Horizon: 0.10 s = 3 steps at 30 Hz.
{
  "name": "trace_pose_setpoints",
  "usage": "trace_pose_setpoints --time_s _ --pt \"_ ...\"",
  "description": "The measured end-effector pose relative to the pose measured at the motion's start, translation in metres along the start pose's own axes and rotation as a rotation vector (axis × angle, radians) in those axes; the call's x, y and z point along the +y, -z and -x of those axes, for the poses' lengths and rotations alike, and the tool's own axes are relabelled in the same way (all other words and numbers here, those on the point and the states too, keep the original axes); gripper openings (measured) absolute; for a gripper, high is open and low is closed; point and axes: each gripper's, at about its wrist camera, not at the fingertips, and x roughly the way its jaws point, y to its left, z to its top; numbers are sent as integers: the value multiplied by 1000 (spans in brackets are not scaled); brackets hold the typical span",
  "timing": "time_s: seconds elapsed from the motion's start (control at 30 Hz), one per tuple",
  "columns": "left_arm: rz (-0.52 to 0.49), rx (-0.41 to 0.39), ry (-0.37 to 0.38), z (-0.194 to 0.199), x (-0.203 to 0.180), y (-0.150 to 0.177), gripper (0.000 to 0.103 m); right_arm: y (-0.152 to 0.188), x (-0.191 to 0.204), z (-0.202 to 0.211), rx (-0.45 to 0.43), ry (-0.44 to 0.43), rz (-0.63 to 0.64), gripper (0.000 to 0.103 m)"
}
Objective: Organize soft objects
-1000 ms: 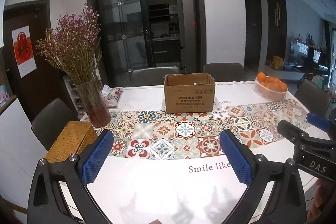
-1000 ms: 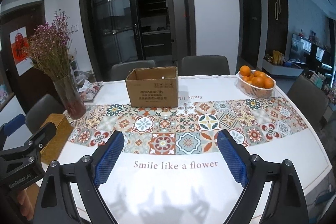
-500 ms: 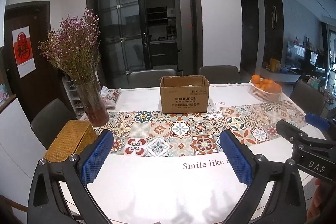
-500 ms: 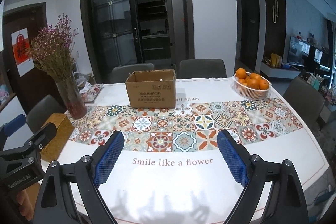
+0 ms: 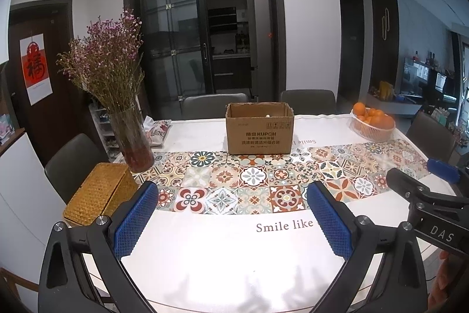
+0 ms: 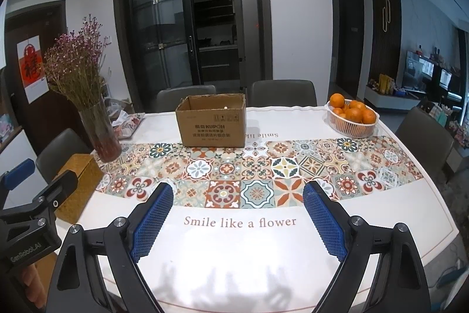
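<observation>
Both grippers hover over the near edge of the table (image 6: pixel 381 225), left gripper (image 5: pixel 231 213) and right gripper (image 6: pixel 237 213) alike with blue fingers spread wide, nothing between them. Farther off, an open box (image 6: pixel 212 122) sits mid-table; something small and white shows inside, too small to identify.

— What's printed on the box (image 6: pixel 213 123)?
— "KUPOH", above Chinese lines too small to read.
— And the cloth (image 6: pixel 240 248)?
— "Smile like a flower", on its near side, in front of the box.
— Anything else?
— "DAS" on the right tool (image 5: pixel 457 228); "GenRobot.AI" on the left tool (image 6: pixel 26 233).
</observation>
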Motion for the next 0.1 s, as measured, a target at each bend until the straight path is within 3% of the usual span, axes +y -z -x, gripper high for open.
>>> trace_pose_setpoints --time_s 0.1 --pt "-2 -2 -6 0 0 0 103 1 -1 -1 2 1 -1 91"
